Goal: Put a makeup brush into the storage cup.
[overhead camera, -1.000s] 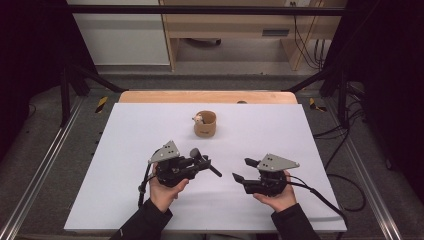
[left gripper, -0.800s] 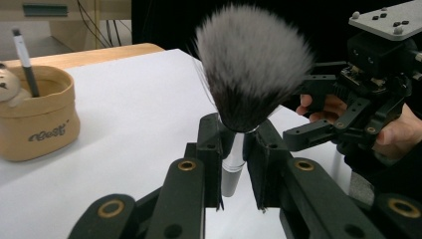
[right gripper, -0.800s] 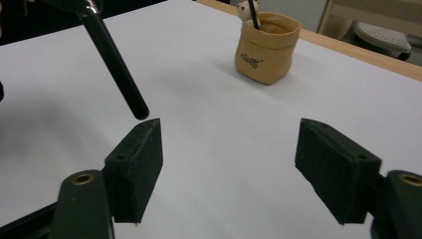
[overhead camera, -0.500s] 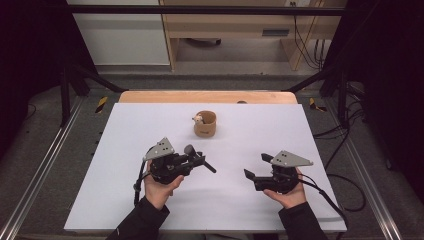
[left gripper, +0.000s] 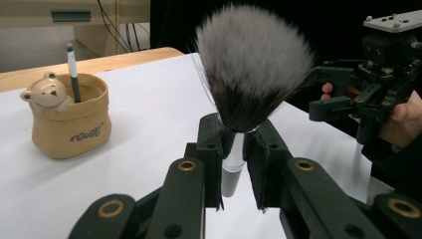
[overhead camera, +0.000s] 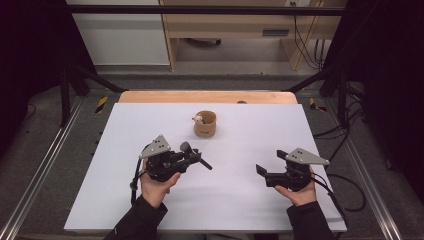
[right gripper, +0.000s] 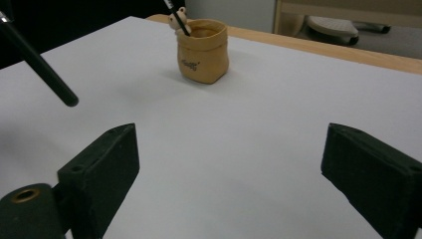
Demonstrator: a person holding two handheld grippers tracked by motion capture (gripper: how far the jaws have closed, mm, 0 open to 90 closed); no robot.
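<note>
Our left tongs [left gripper: 234, 164] grip the brush [left gripper: 251, 74] by its ferrule; our right tongs [right gripper: 229, 179] have just been opening, nothing between them, above the surface [overhead camera: 240, 200]

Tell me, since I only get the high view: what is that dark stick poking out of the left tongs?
Observer: It's the handle of a makeup brush. The left tongs are shut on its silvery neck, just below fluffy, pale-tipped bristles.
Operator: And the little tan cup?
Observer: The cup looks like a small sack, with a bear figure on its rim and a thin stick standing inside.
Operator: Do the right tongs hold anything?
Observer: No. The right tongs have just been opening, and only bare table lies between them.
</note>
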